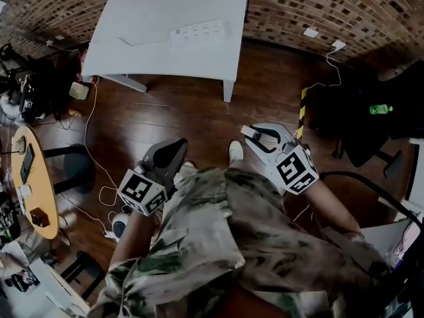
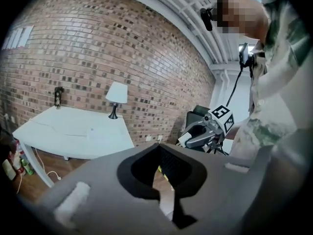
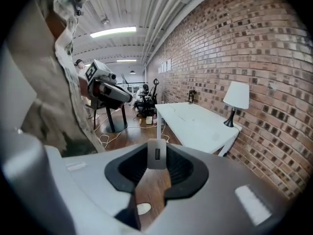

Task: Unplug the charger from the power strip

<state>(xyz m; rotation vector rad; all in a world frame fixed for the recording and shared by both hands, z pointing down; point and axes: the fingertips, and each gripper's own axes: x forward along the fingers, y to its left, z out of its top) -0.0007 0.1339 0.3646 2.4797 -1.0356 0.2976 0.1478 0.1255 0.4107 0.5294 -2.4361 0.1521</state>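
The white power strip (image 1: 199,33) lies on the white table (image 1: 152,52), far from both grippers, with nothing plugged into the sockets that show. My right gripper (image 1: 248,133) is shut on a small white charger block (image 3: 157,153), whose USB port faces the camera in the right gripper view. My left gripper (image 1: 176,146) hangs beside it over the wooden floor, its jaws together with nothing between them. In the left gripper view the right gripper (image 2: 194,137) shows at the right. In the right gripper view the left gripper (image 3: 113,92) shows at the left.
A lamp (image 3: 236,98) stands at the table's far corner by the brick wall. At the left is a round wooden table (image 1: 38,192) with small items. Loose cables (image 1: 99,171) cross the floor. A black chair (image 1: 377,121) stands at the right.
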